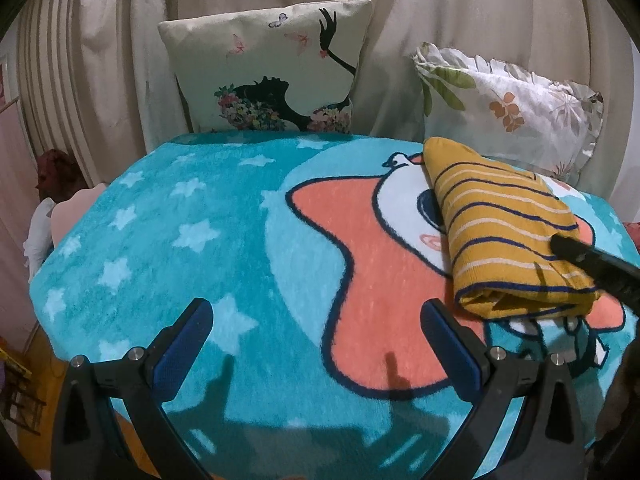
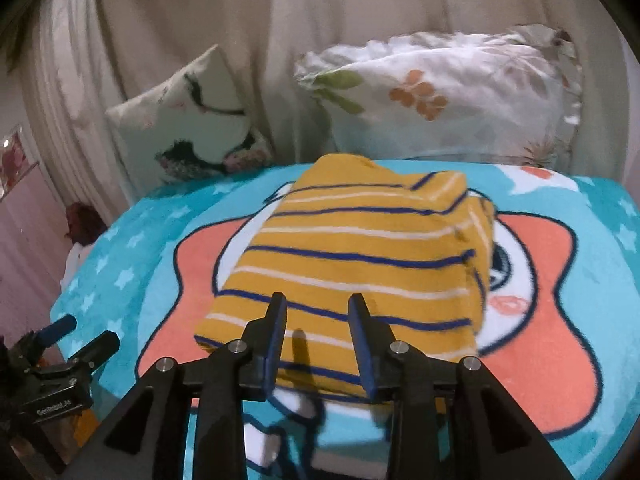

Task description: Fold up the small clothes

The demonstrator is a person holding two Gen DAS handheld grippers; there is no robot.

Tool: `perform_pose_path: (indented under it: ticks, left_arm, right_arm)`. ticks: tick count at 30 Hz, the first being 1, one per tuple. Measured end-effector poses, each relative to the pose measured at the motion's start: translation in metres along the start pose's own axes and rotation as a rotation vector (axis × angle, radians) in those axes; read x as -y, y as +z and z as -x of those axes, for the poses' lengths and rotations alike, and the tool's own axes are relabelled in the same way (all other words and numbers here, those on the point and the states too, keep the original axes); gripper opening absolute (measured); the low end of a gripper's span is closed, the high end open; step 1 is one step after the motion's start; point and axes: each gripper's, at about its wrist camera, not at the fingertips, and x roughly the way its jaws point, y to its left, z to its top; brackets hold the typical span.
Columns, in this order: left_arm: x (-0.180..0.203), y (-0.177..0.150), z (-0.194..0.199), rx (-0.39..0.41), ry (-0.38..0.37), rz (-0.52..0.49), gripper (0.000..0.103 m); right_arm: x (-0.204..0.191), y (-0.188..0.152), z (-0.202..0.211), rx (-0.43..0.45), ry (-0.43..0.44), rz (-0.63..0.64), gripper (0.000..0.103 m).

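A folded mustard-yellow garment with navy and white stripes (image 2: 360,264) lies on a turquoise star-print blanket (image 2: 560,300). In the left wrist view it lies at the right (image 1: 508,232). My right gripper (image 2: 317,312) hovers over the garment's near edge, jaws partly open, holding nothing. It enters the left wrist view as a dark finger (image 1: 596,266) over the garment. My left gripper (image 1: 316,322) is wide open and empty, over bare blanket (image 1: 160,220) to the left of the garment. It shows at the lower left of the right wrist view (image 2: 76,340).
A cushion with a black silhouette print (image 1: 268,76) and a floral ruffled pillow (image 1: 508,108) lean against beige curtains behind the blanket. The blanket's left edge drops off to pink furniture and a dark red object (image 1: 56,172).
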Motion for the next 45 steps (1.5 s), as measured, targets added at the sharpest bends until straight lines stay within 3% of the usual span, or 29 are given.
perform_pose_path:
  ticks: [5,10,14,17,22,25,28,37,45]
  left_arm:
    - [0.000,0.000,-0.001,-0.015,-0.013,0.000,0.103]
    - [0.003,-0.001,-0.008,-0.041,-0.021,-0.006,0.103]
    - [0.009,-0.003,-0.012,-0.064,-0.038,-0.018,0.103]
    - [0.011,-0.004,-0.011,-0.068,-0.049,-0.027,0.103]
    - [0.010,-0.004,-0.010,-0.069,-0.049,-0.021,0.103]
    - [0.007,-0.003,-0.011,-0.074,-0.053,-0.014,0.103]
    - [0.004,-0.002,-0.015,-0.086,-0.058,-0.010,0.103]
    - [0.003,-0.005,-0.022,-0.117,-0.075,-0.004,0.103]
    - [0.004,-0.006,-0.020,-0.117,-0.075,-0.004,0.103]
  right_arm:
    - [0.005,-0.014,-0.033,-0.113,-0.059,0.014,0.035]
    - [0.016,-0.015,-0.021,-0.123,-0.030,0.009,0.036]
    - [0.018,0.006,0.007,-0.050,-0.020,0.008,0.040]
    - [0.015,0.024,0.017,0.013,-0.044,0.023,0.050]
    - [0.024,0.049,-0.023,-0.003,-0.105,0.052,0.051]
    - [0.045,0.043,-0.055,-0.087,-0.142,0.016,0.051]
    - [0.052,0.038,-0.050,-0.071,-0.111,-0.018,0.051]
    - [0.035,-0.010,-0.024,-0.087,-0.148,0.080,0.051]
    - [0.039,-0.028,0.011,-0.051,-0.125,0.011,0.054]
